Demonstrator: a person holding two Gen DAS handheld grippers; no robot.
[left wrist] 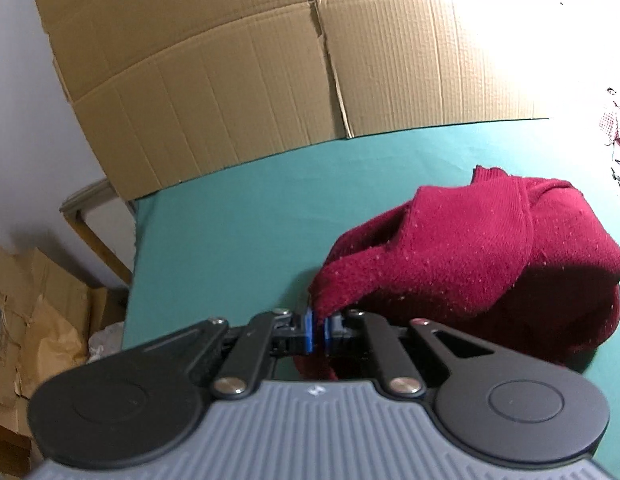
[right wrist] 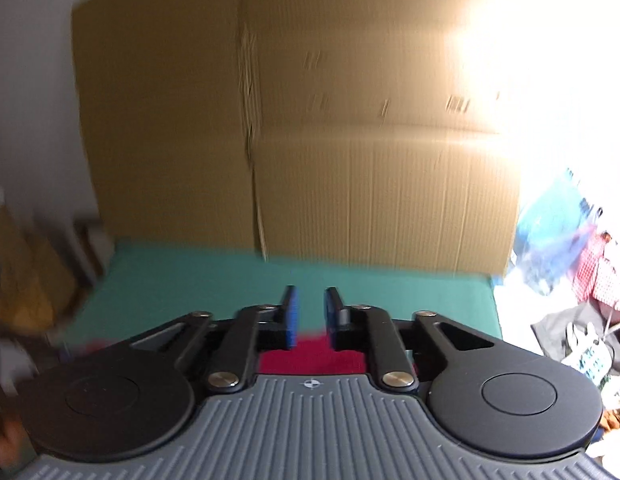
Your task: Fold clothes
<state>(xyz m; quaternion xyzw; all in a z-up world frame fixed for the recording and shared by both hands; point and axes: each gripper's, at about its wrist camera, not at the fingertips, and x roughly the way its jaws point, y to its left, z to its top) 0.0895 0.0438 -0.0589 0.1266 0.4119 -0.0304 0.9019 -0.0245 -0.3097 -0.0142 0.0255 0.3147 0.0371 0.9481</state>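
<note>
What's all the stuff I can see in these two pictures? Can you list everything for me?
Sweater: one, dark red, bunched on the green surface, one end pinched in the left claw.
Table cover: one, green, spread flat under the sweater.
Cardboard sheet: one, brown, standing upright behind the table.
Paper bags: brown, crumpled, count unclear, on the floor left of the table.
Clutter: blue bag and mixed items, right of the table, too blurred to count.
Left claw: one, black with blue pads, shut on the sweater.
Right claw: one, black with blue pads, open, above the sweater's edge.
</note>
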